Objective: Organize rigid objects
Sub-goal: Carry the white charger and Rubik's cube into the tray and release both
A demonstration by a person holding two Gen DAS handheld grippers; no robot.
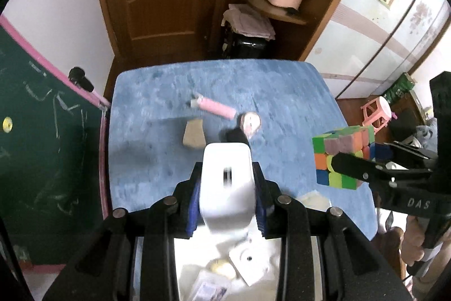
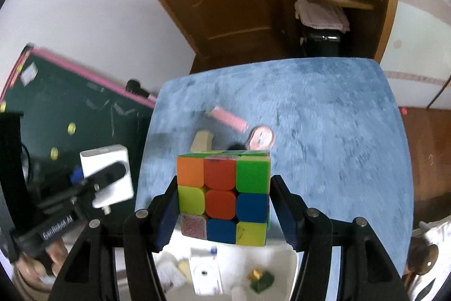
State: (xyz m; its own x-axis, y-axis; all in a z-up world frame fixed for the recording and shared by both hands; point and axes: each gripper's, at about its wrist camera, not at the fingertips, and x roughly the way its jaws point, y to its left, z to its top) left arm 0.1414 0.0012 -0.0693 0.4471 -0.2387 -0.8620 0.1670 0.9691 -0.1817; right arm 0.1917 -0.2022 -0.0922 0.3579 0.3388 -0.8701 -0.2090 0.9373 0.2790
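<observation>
My left gripper is shut on a white charger block, held above the near edge of the blue table. It also shows in the right wrist view. My right gripper is shut on a multicoloured puzzle cube, held above a white tray. The cube also shows in the left wrist view. On the table lie a pink lighter, a tan wooden block, a small round pink item and a small black item.
The white tray below the grippers holds small white packets, a yellowish piece and a green item. A green chalkboard with a pink frame stands left of the table. A wooden door and shelves stand behind. A pink stool is at right.
</observation>
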